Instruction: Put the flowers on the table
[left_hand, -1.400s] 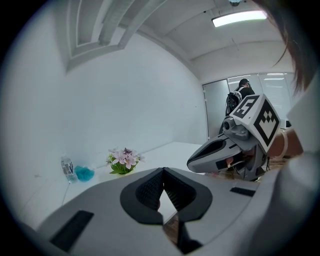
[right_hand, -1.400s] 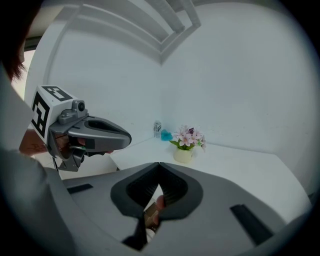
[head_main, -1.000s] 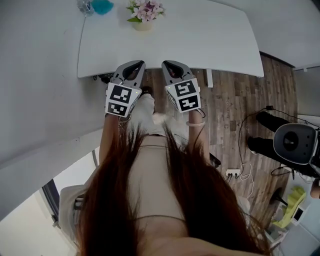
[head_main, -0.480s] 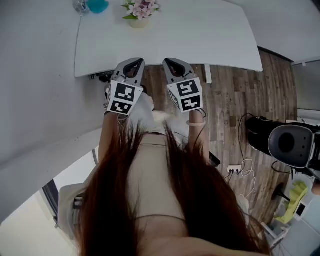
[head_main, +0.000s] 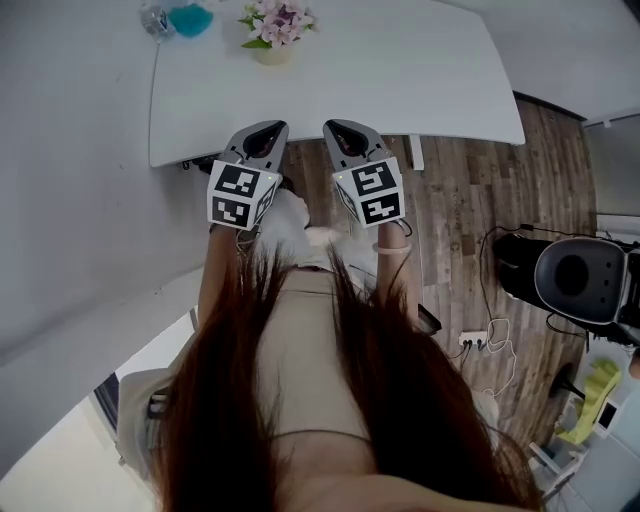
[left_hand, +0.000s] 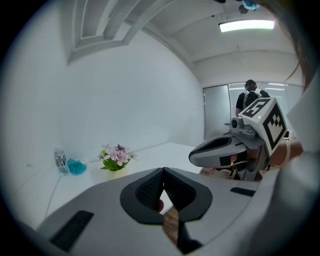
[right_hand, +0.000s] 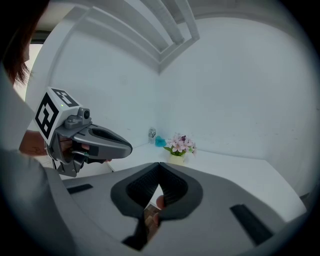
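A small pot of pink flowers (head_main: 275, 28) stands upright on the white table (head_main: 400, 70) near its far left corner; it also shows as the flowers (left_hand: 116, 157) and the flowers (right_hand: 180, 146) in the two gripper views. My left gripper (head_main: 268, 131) and right gripper (head_main: 338, 130) hang side by side at the table's near edge, well short of the pot. Both are shut with nothing between their jaws. From the left gripper view the right gripper (left_hand: 197, 154) shows beside it, and the left gripper (right_hand: 127, 147) shows from the right one.
A clear bottle (head_main: 153, 18) and a teal object (head_main: 188, 17) sit left of the flowers against the white wall. Wooden floor (head_main: 470, 220) lies to the right, with cables, a power strip (head_main: 470, 342) and a round grey device (head_main: 580, 275). A person stands in the far doorway (left_hand: 251, 95).
The view has shifted slightly; both grippers stay shut at the table's near edge, and the left one has rolled a little.
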